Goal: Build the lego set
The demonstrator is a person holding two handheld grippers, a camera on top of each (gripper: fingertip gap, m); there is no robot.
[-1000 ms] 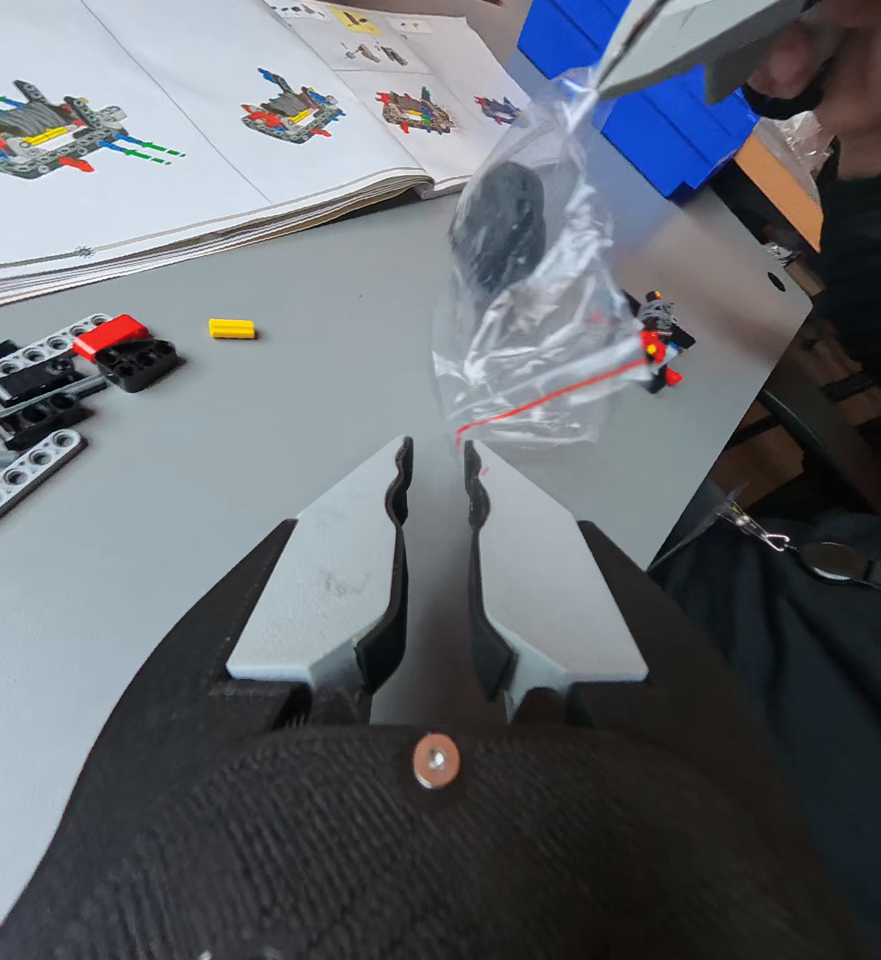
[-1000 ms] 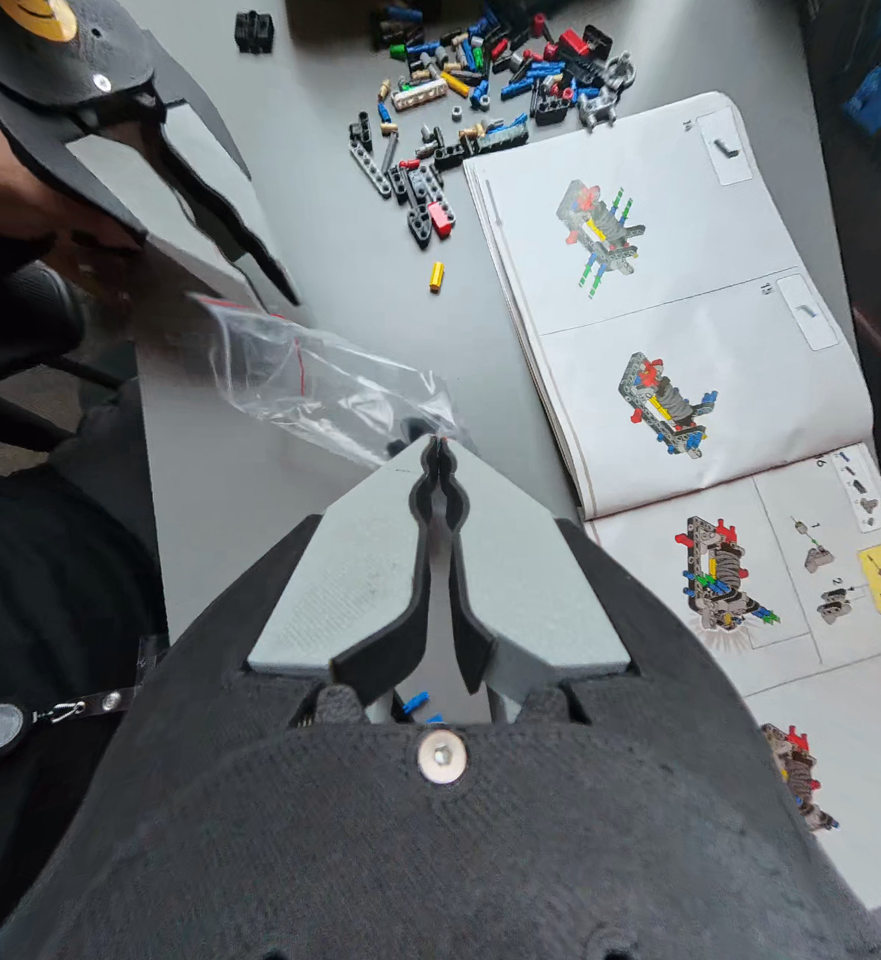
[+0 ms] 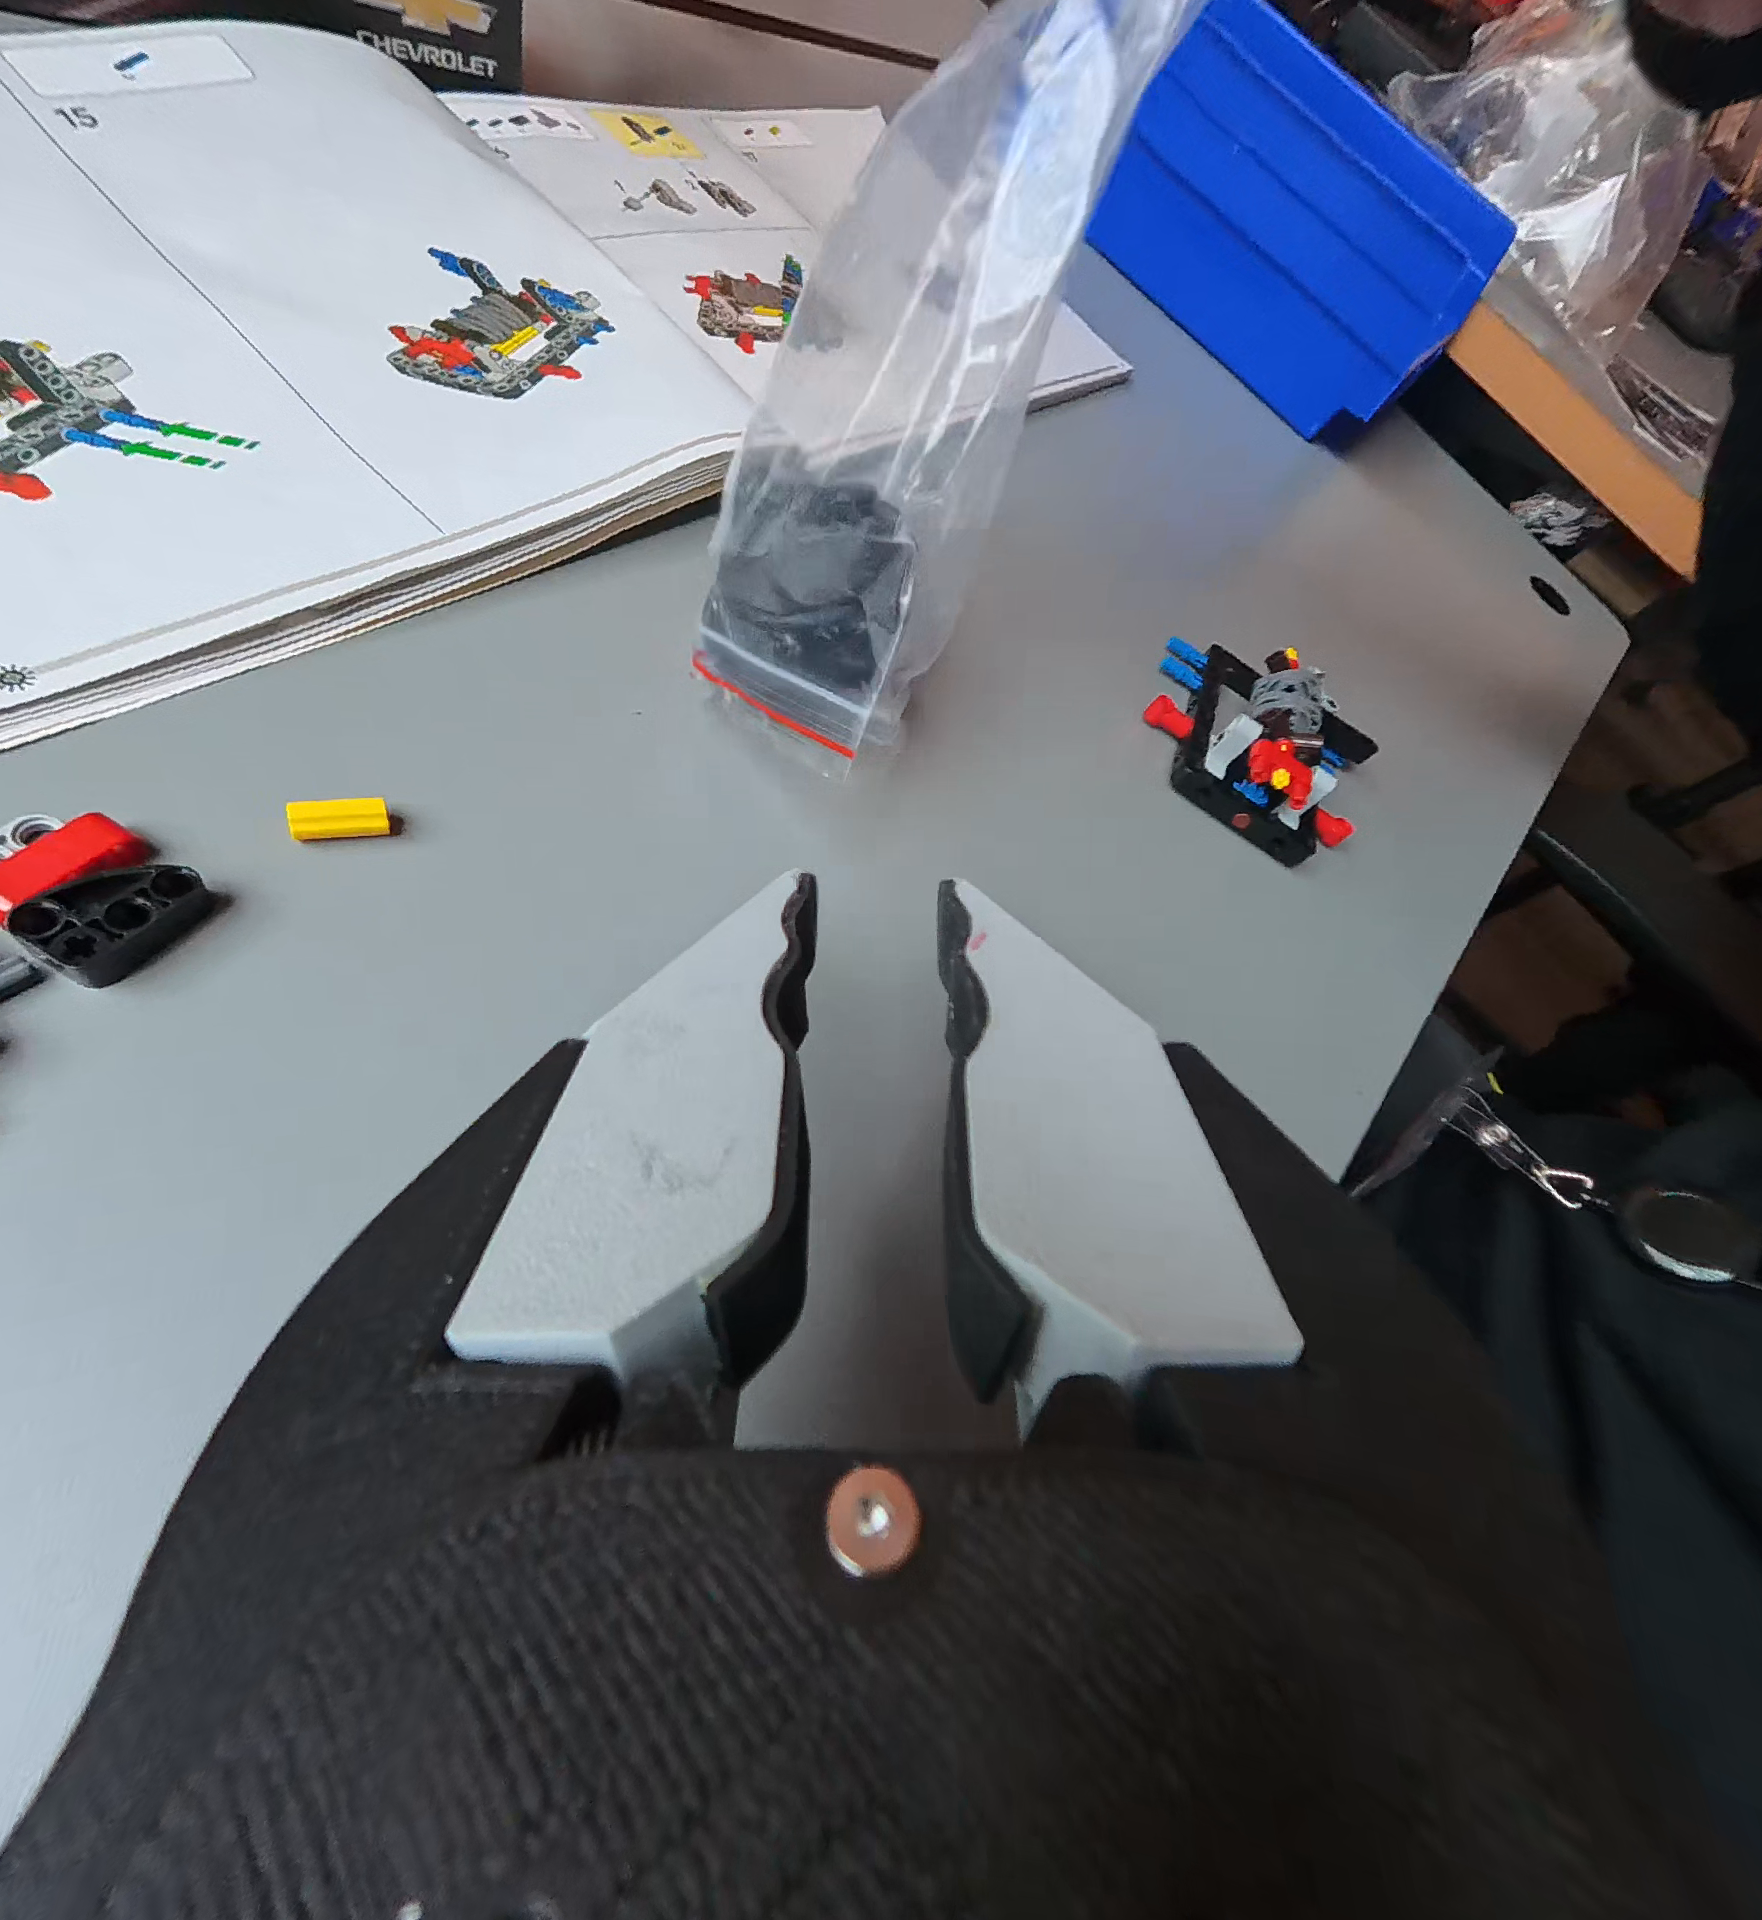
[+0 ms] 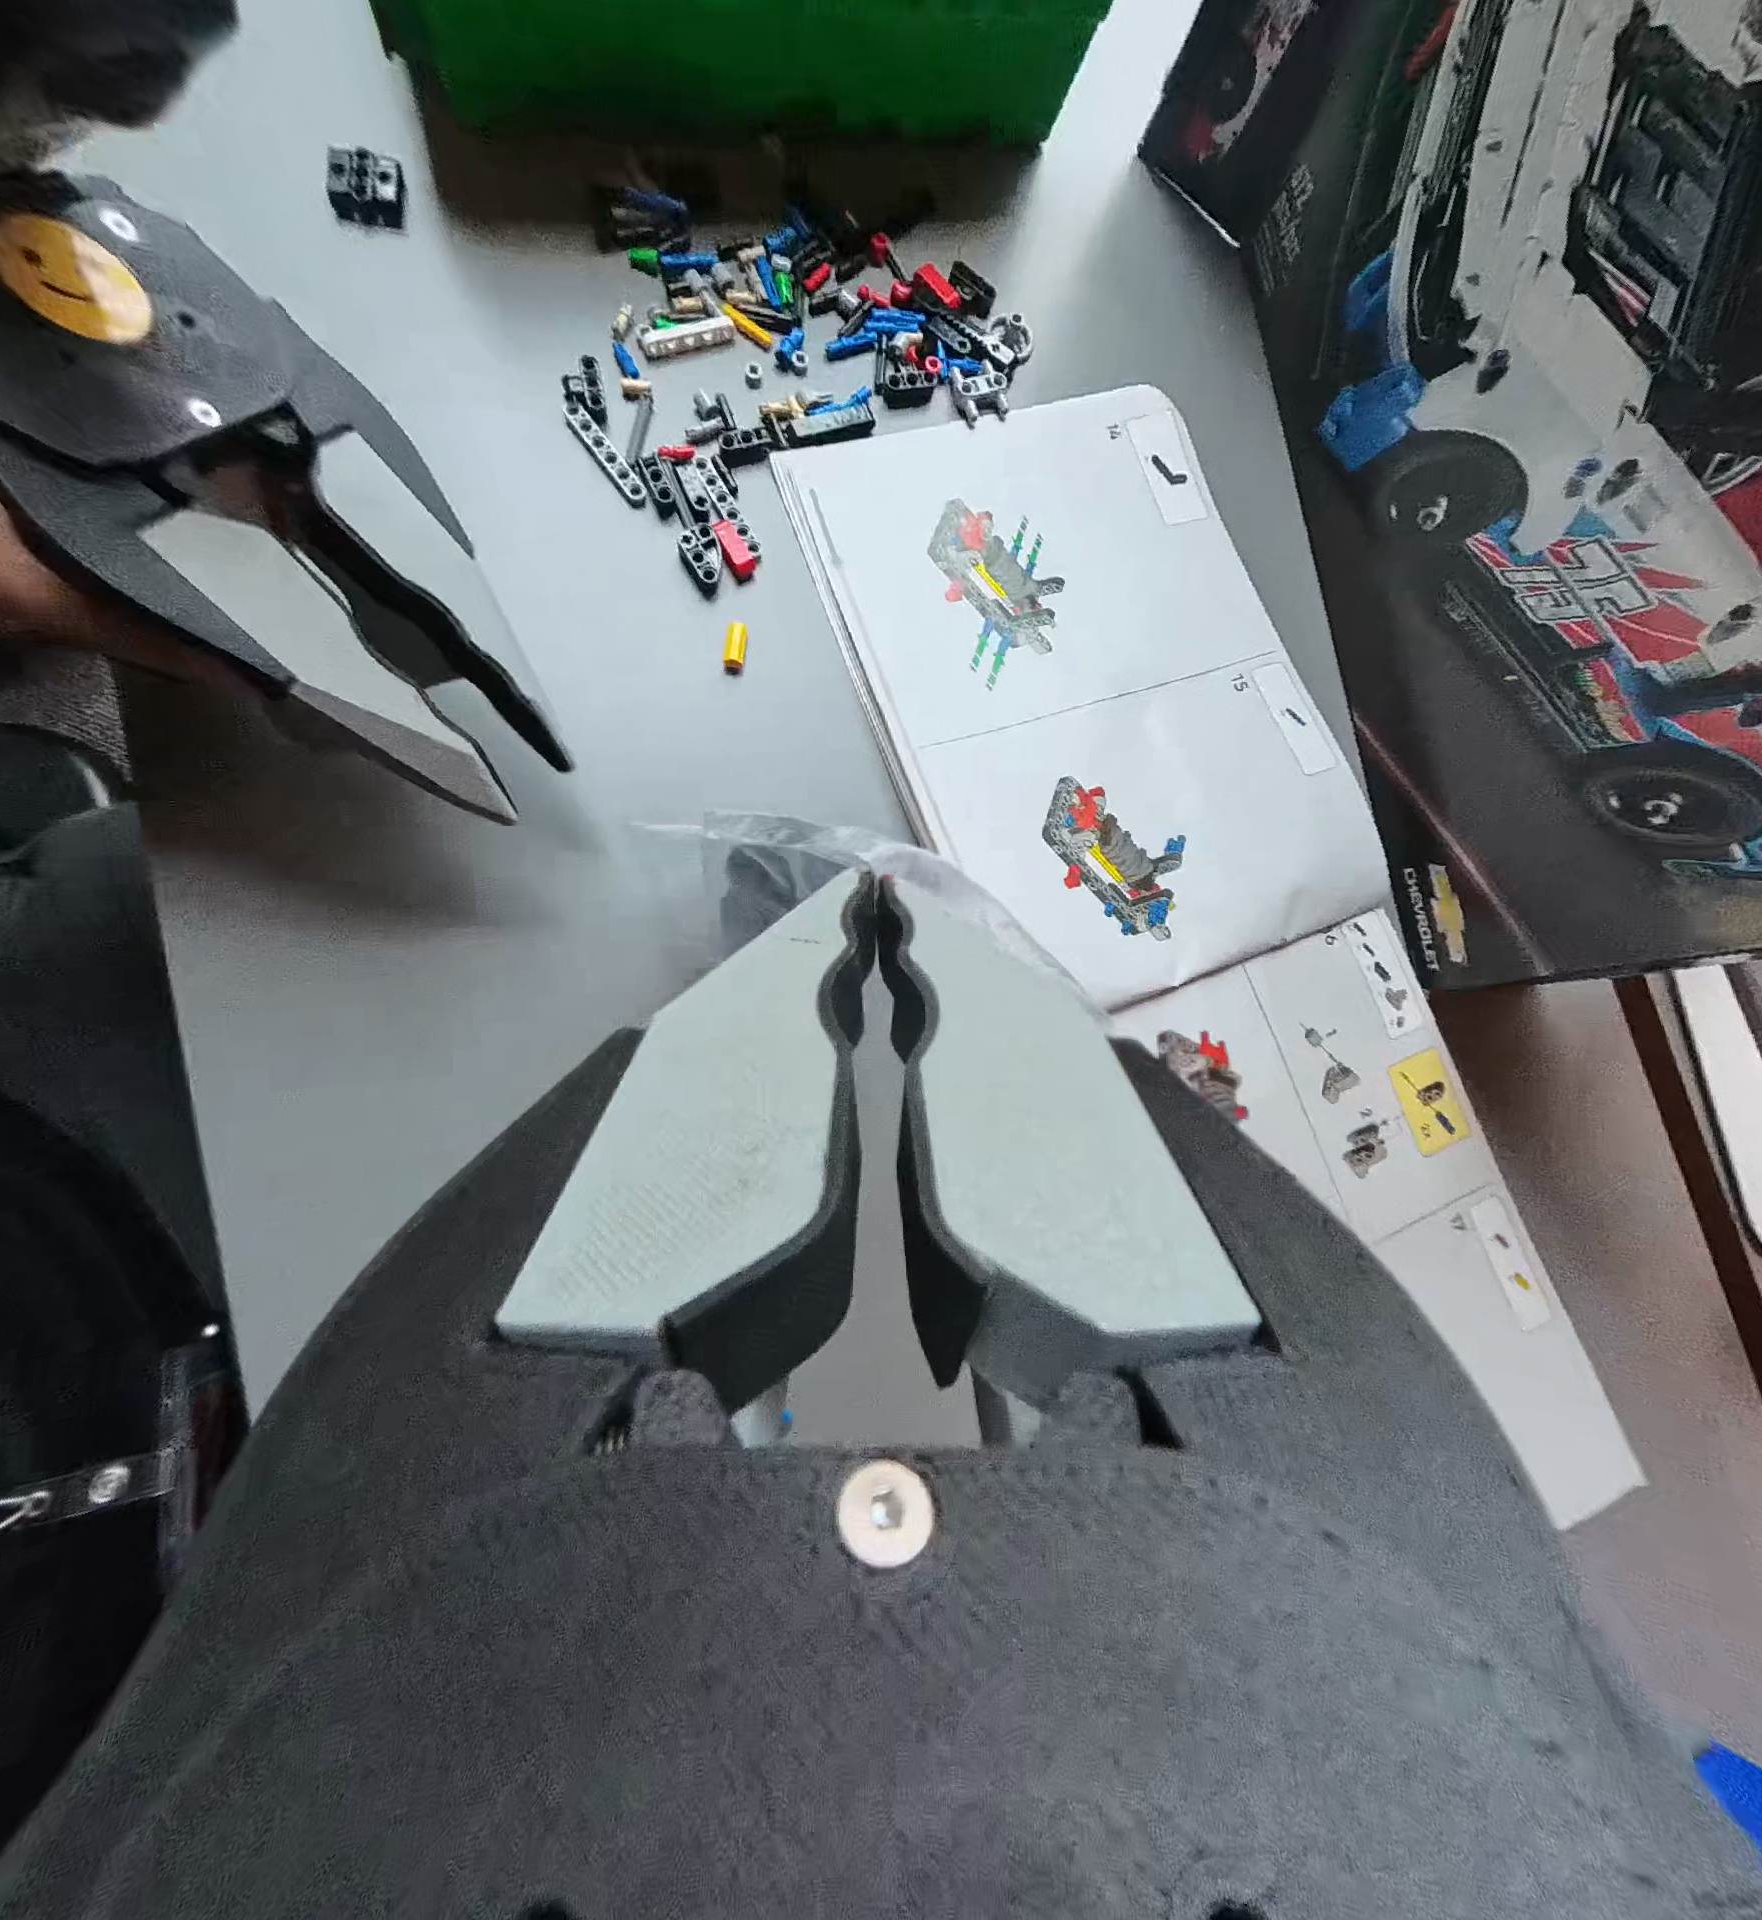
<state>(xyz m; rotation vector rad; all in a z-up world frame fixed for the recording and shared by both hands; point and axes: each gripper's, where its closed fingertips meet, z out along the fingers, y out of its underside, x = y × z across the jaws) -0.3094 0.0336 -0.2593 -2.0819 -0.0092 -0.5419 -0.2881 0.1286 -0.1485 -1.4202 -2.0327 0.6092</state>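
Pinched in my right gripper (image 4: 875,891) is the top of a clear plastic bag (image 3: 861,488), fingertips pressed together on the film; the bag hangs upside down with black parts sunk to its red-striped sealed end, which is at or just above the grey table (image 3: 544,727). My left gripper (image 3: 872,904) hovers over the table with its fingers spread and nothing between them, just short of the bag. The table is a plain grey top, with a blue bin (image 3: 1303,249) at its far corner and more bagged clutter beyond. Left of the bag lies the open instruction booklet (image 3: 264,312), its page edge near the bag. A small half-built assembly (image 3: 1261,753) stands to the right near the table's edge. A yellow piece (image 3: 337,818) lies alone ahead-left, and the loose pile of parts (image 4: 783,332) sits beyond the booklet before a green bin (image 4: 742,62). The set's box (image 4: 1583,468) leans at the booklet's far side.
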